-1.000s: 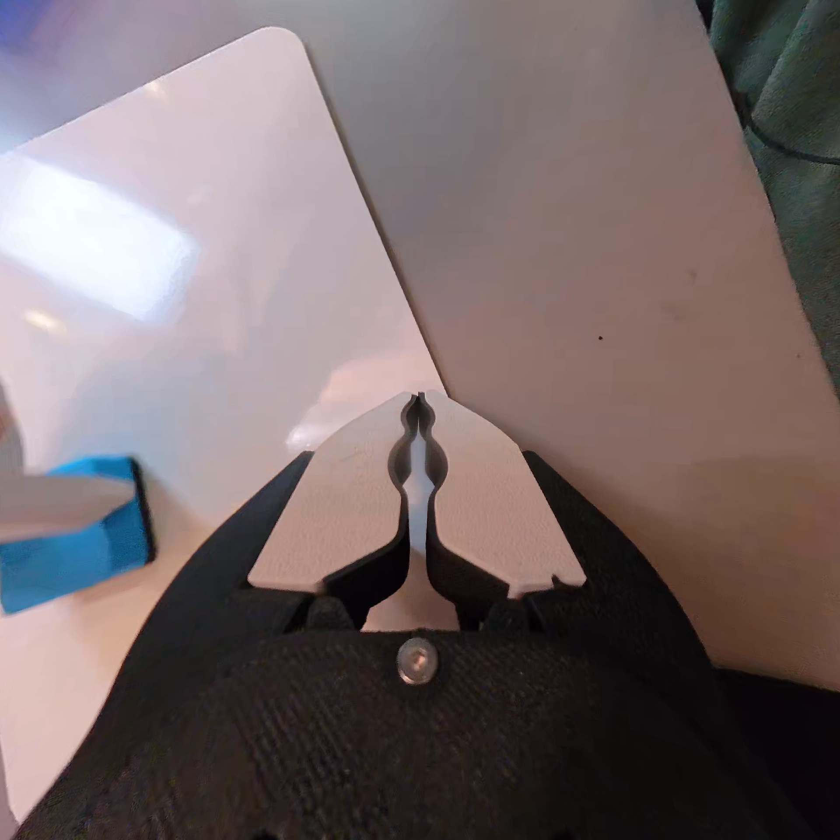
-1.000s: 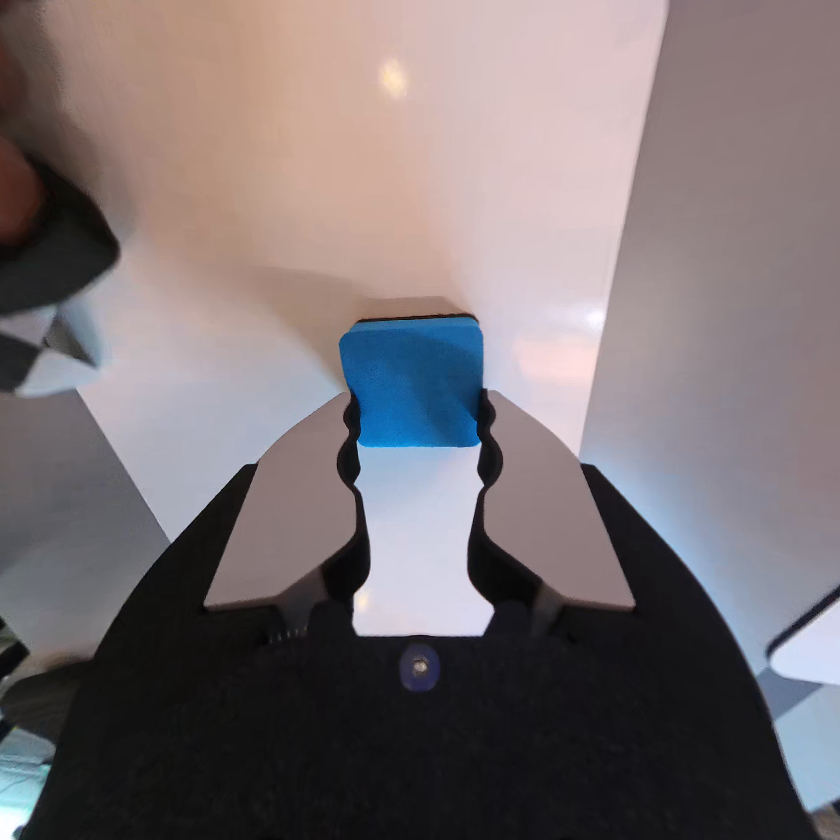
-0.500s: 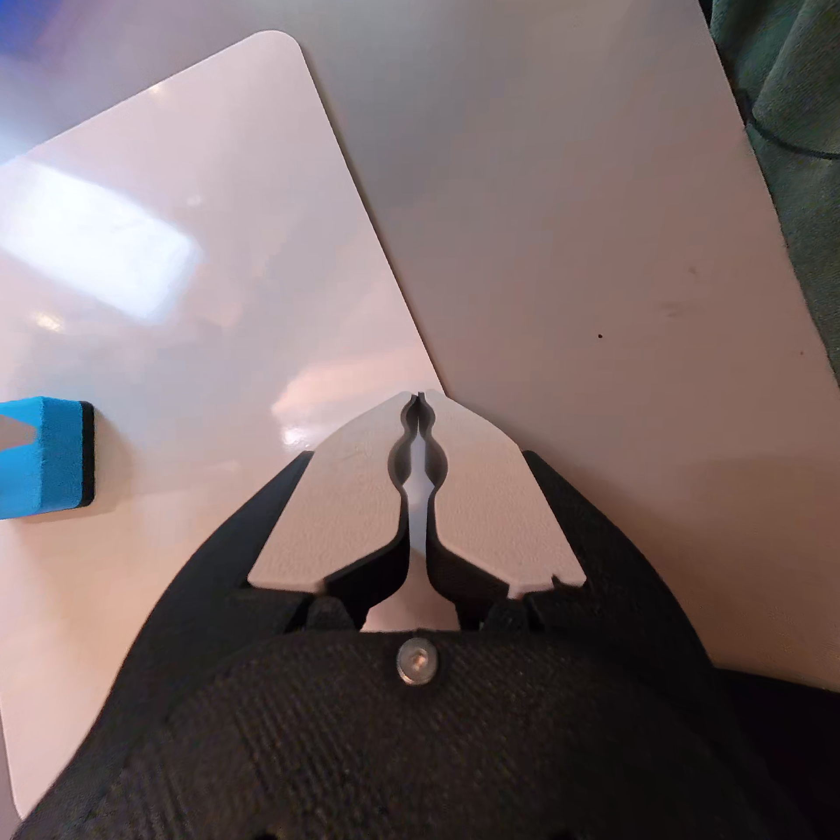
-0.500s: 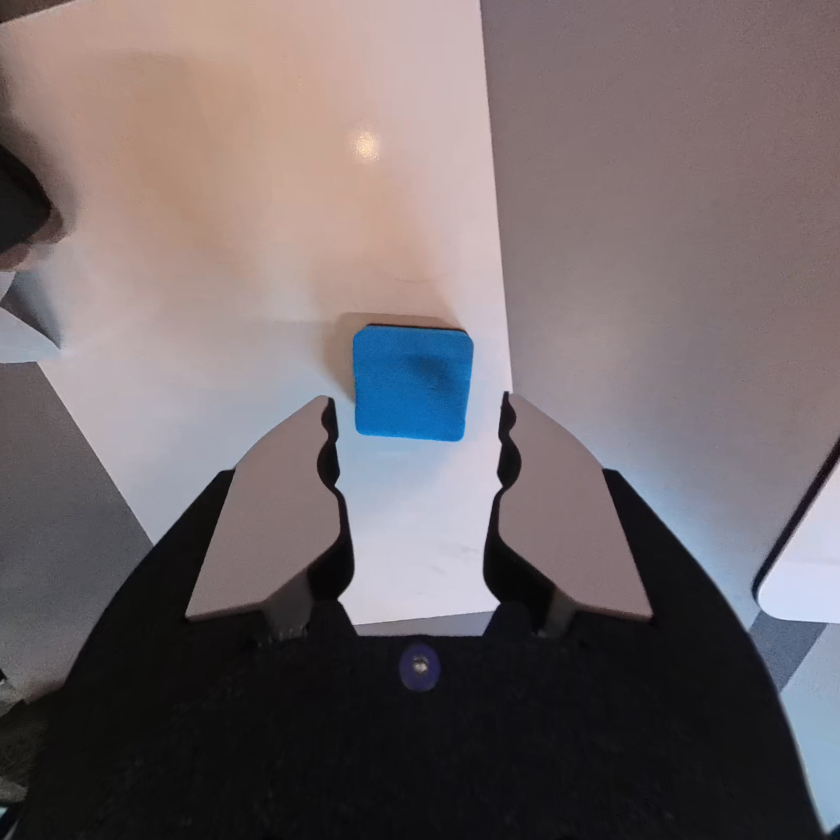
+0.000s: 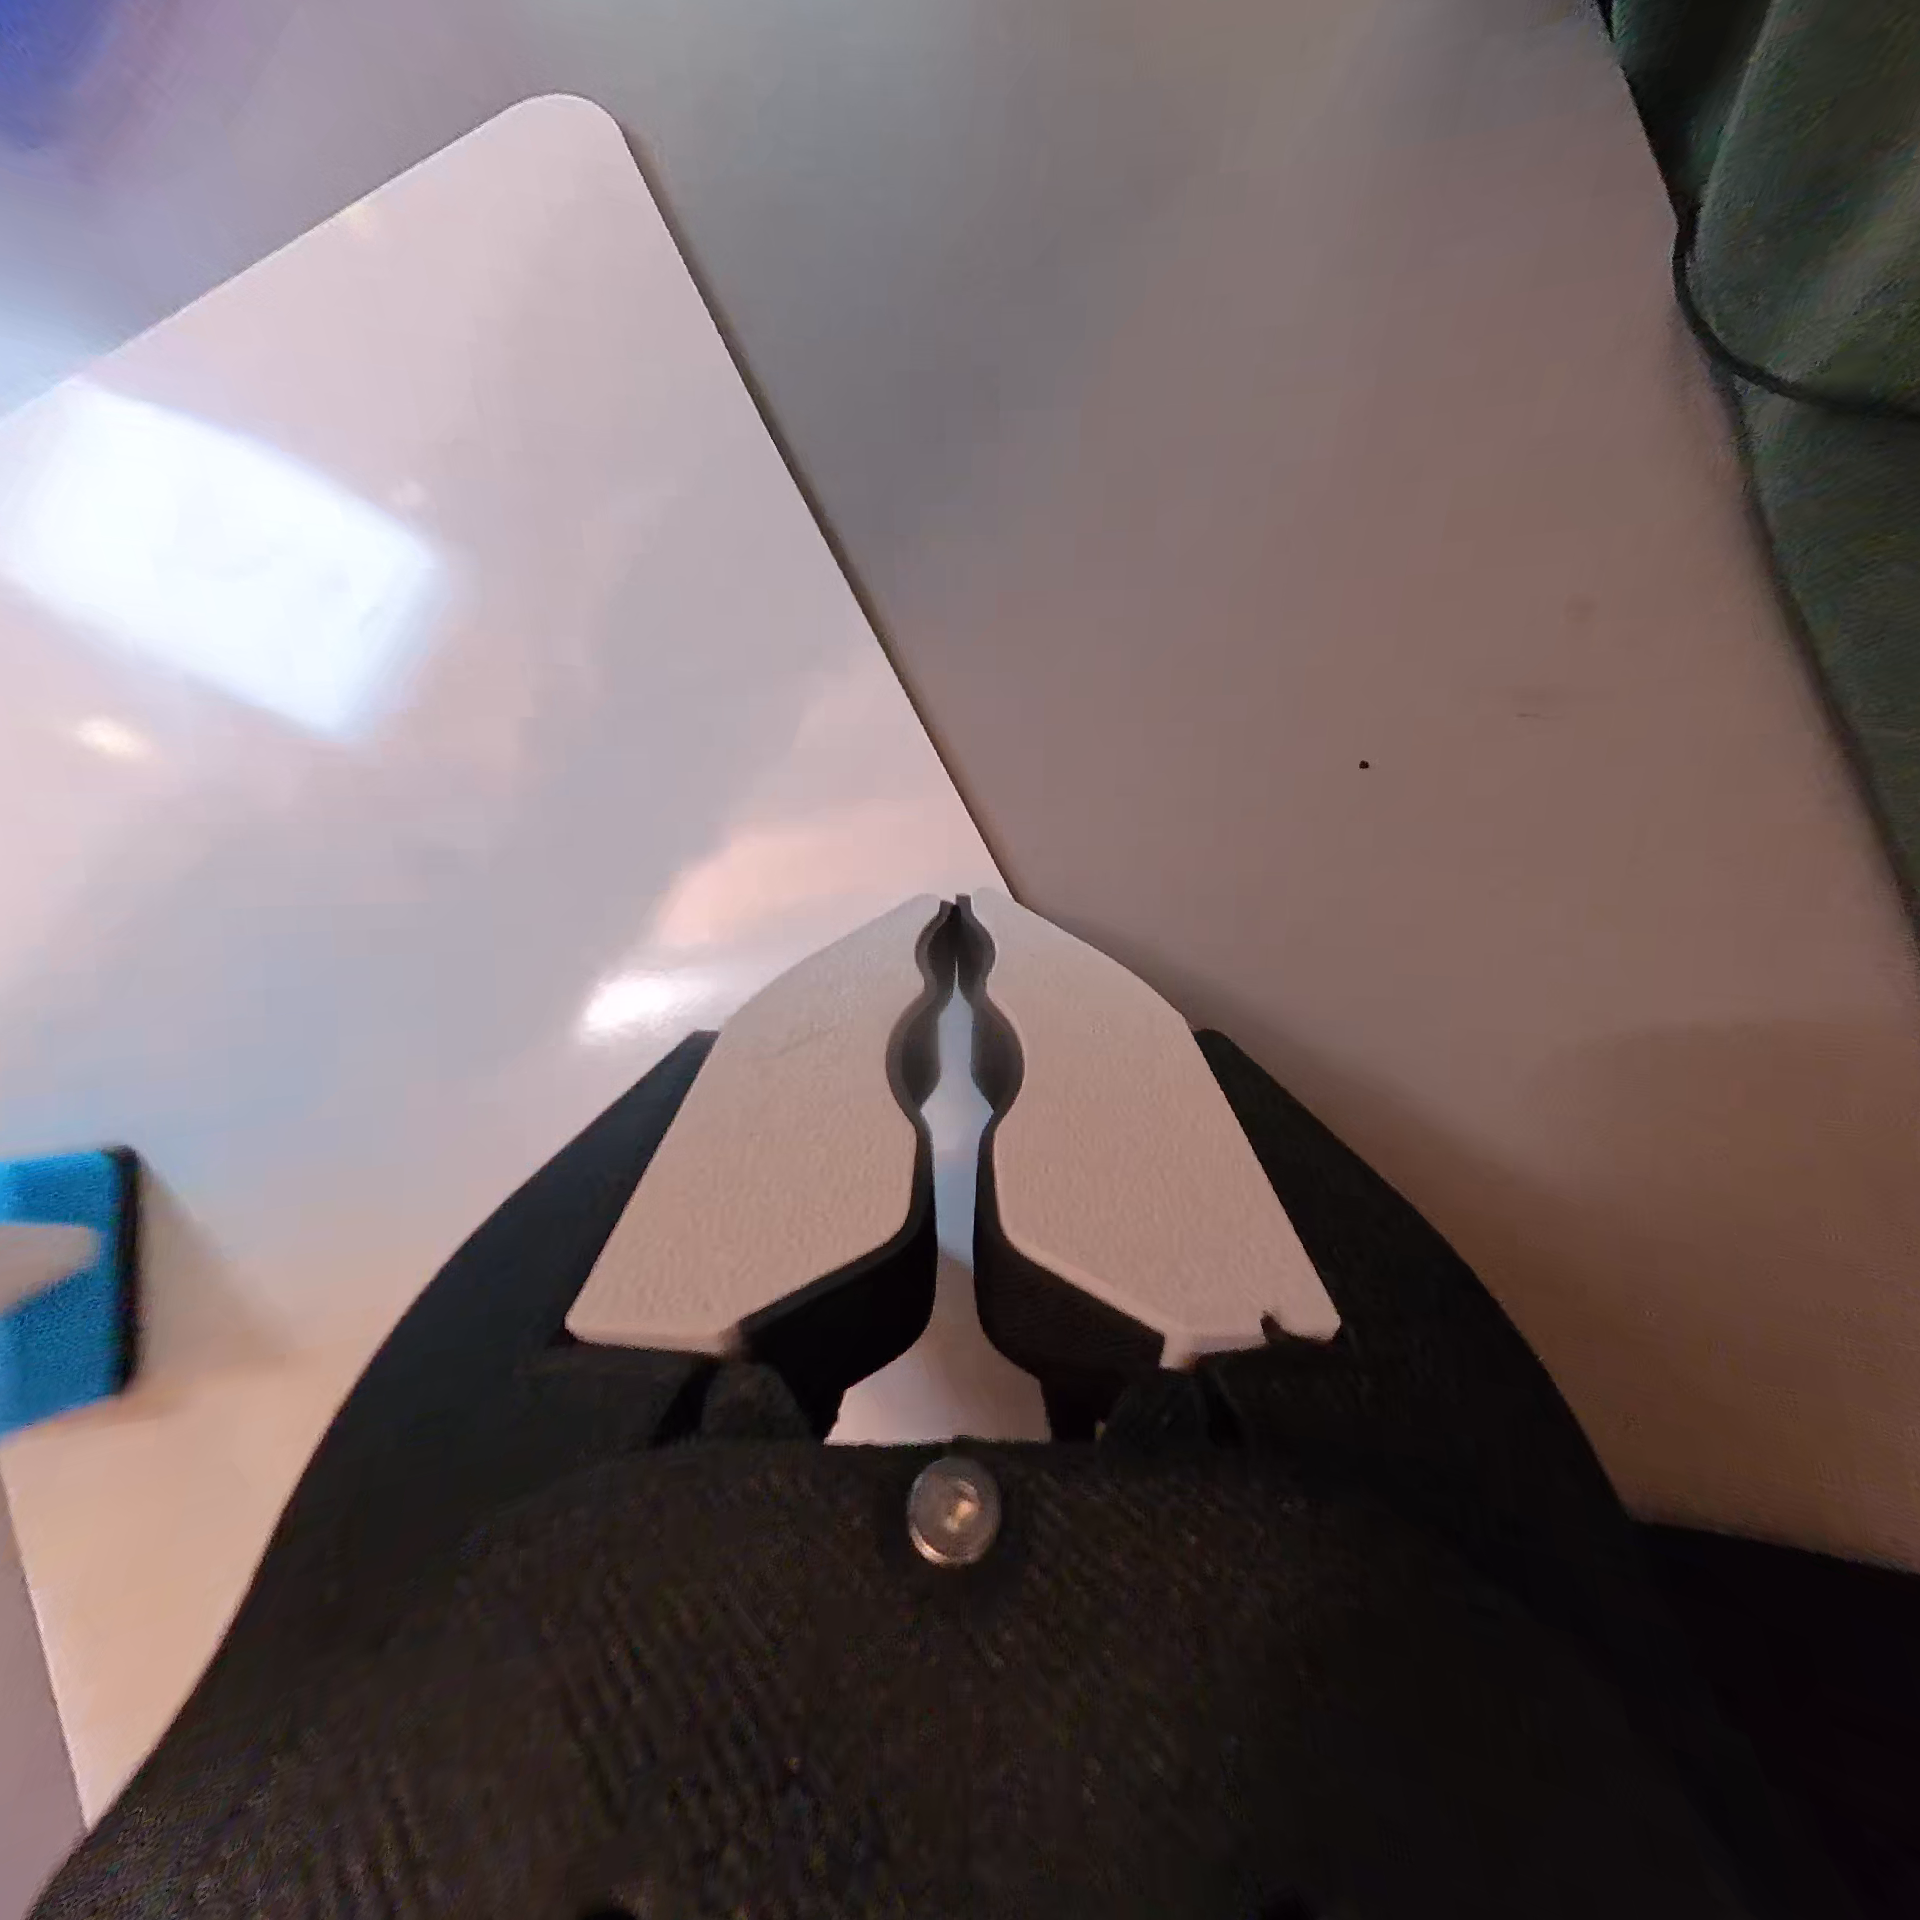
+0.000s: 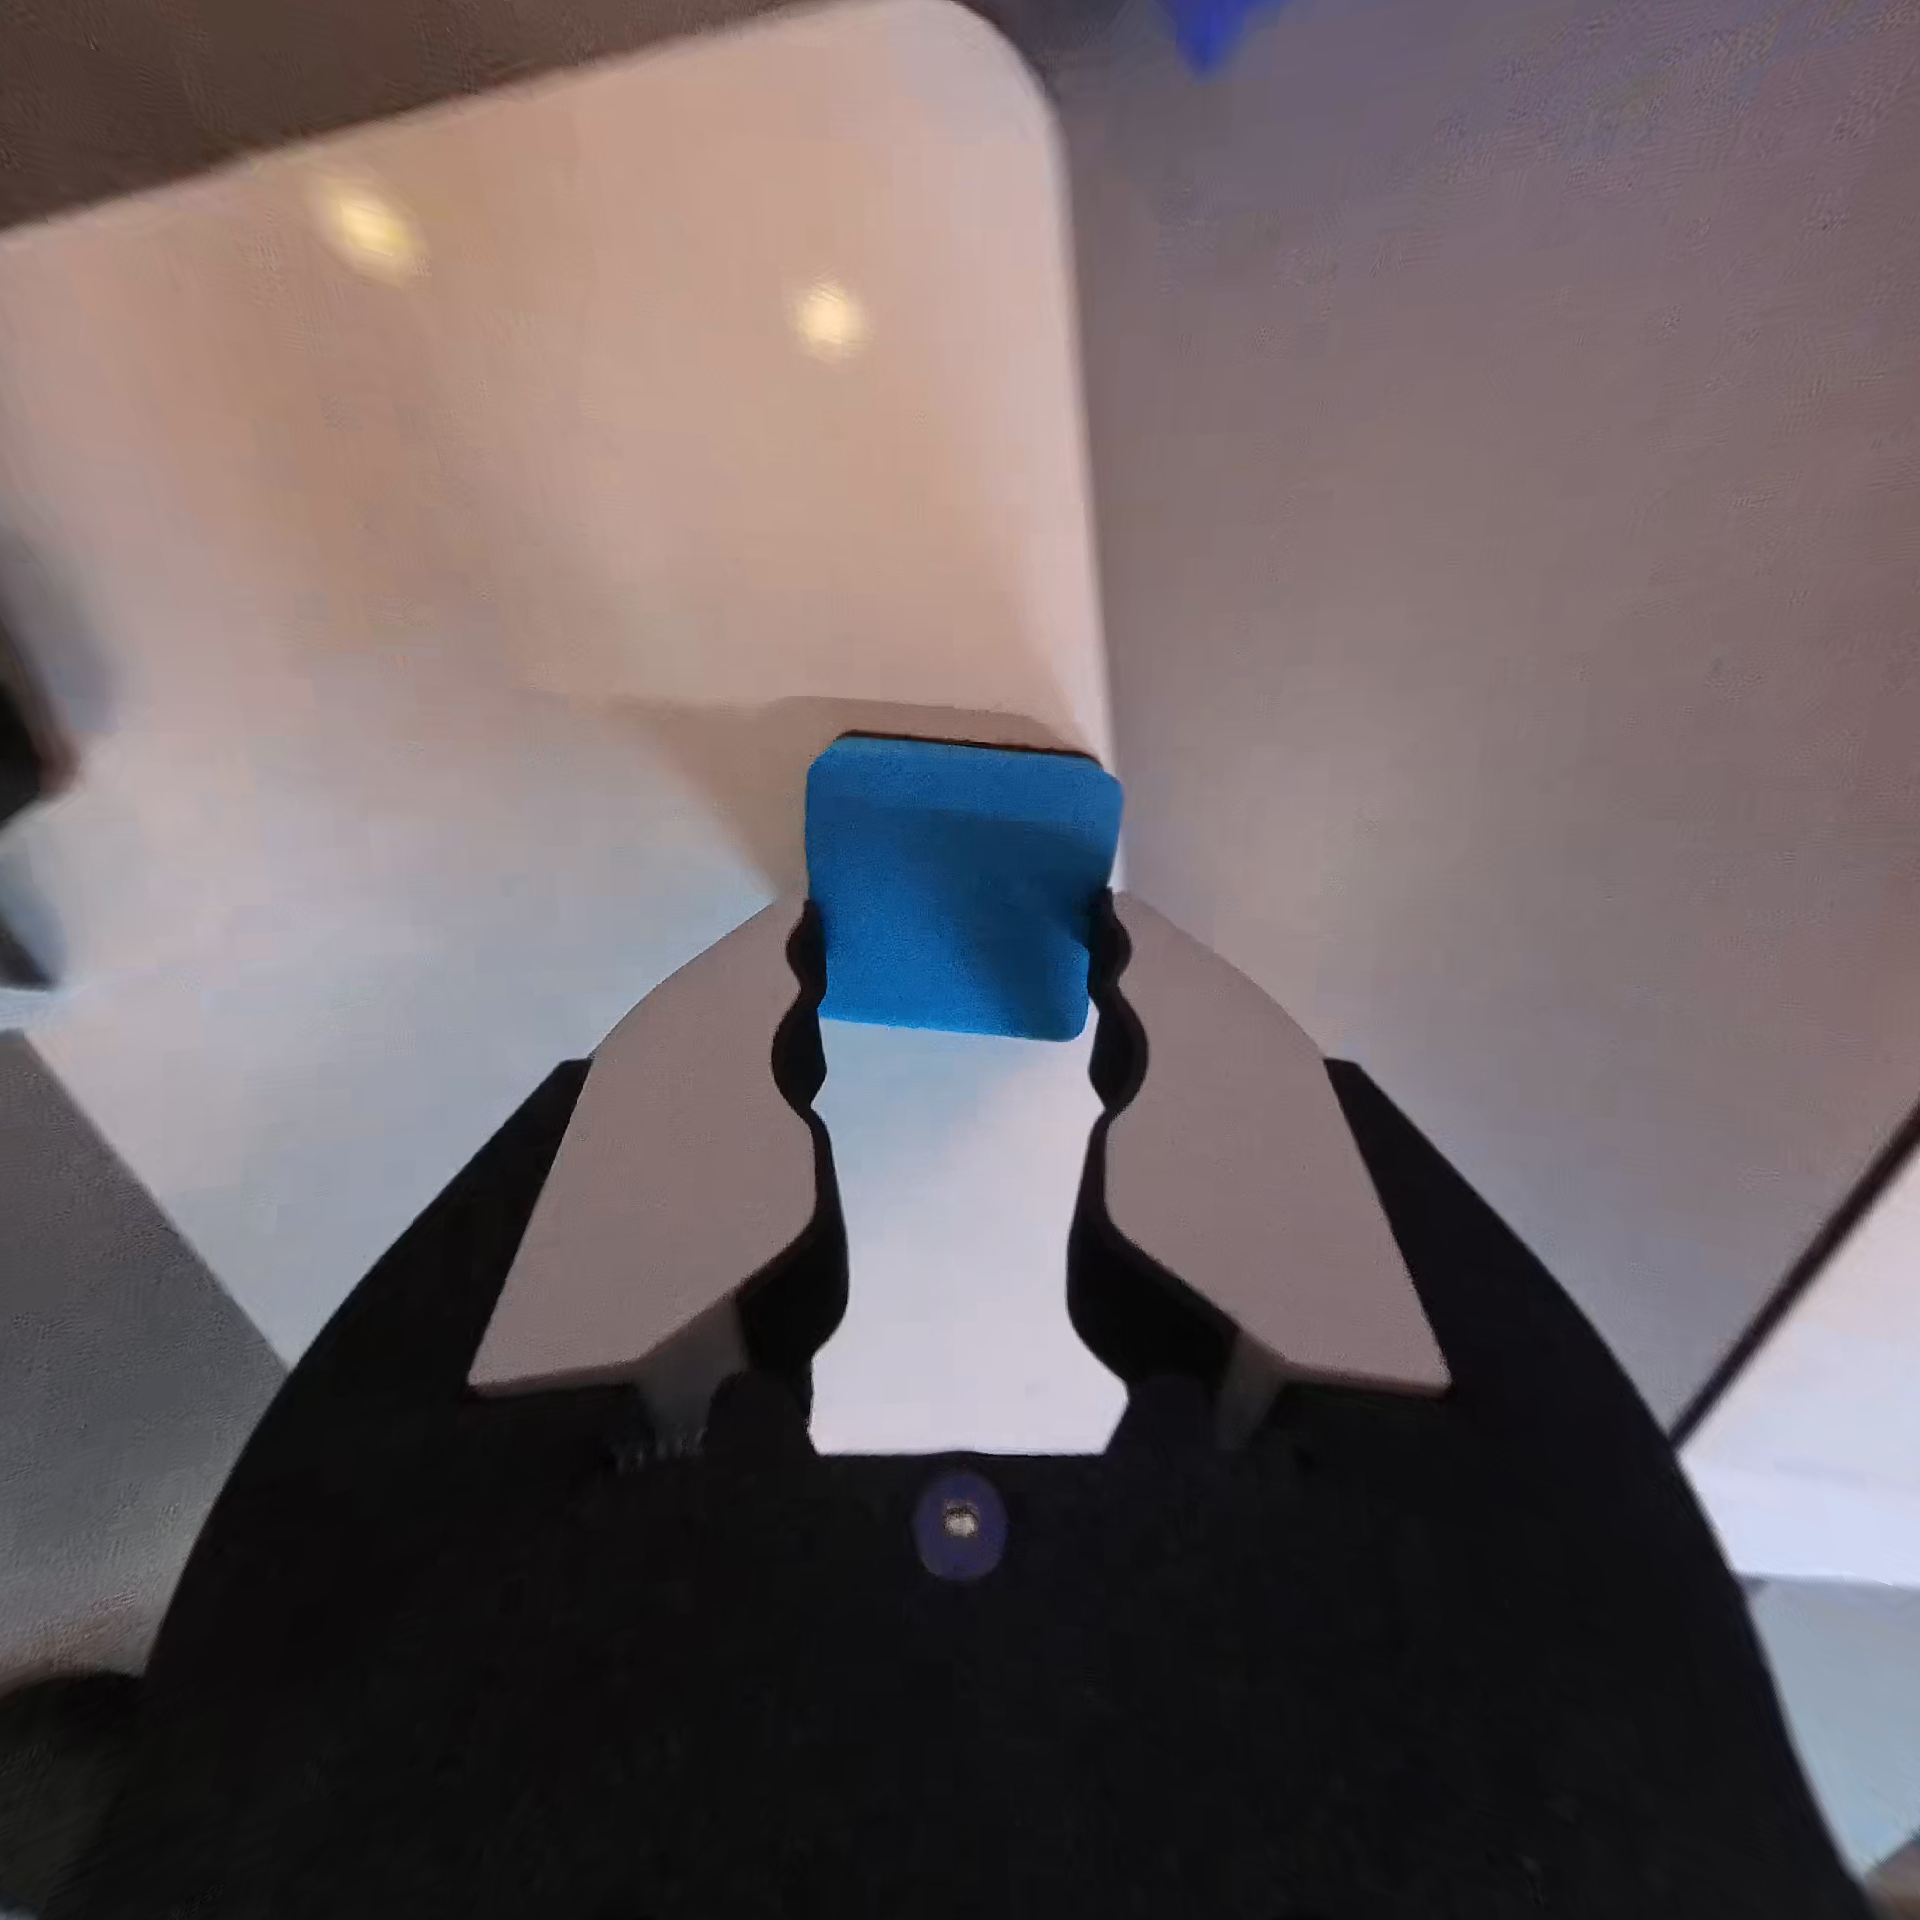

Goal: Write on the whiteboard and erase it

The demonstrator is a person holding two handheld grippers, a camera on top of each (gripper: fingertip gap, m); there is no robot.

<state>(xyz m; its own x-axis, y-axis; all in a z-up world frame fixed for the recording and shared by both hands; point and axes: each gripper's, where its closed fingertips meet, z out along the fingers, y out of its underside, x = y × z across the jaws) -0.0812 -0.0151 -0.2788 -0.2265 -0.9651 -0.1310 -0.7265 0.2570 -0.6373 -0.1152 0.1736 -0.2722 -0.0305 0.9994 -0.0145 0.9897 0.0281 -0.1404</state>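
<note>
The whiteboard (image 5: pixel 416 727) lies flat on the grey table (image 5: pixel 1299 520), glossy and blank where it shows, with one rounded corner toward the far side. In the left wrist view, going from the left edge, a blue eraser (image 5: pixel 62 1278) with a dark felt face sits on the board, partly cut off by the frame, with a pale finger of the other tool blurred across it. Further right, the left hand-held gripper (image 5: pixel 956 914) hovers over the board's edge, its jaws pressed together at the tips and holding nothing. At the far right a green cloth (image 5: pixel 1818 312) borders the table. In the right wrist view, the right hand-held gripper (image 6: pixel 951 914) has its jaws closed against both sides of the blue eraser (image 6: pixel 956 883), near the board's right edge (image 6: pixel 520 520).
</note>
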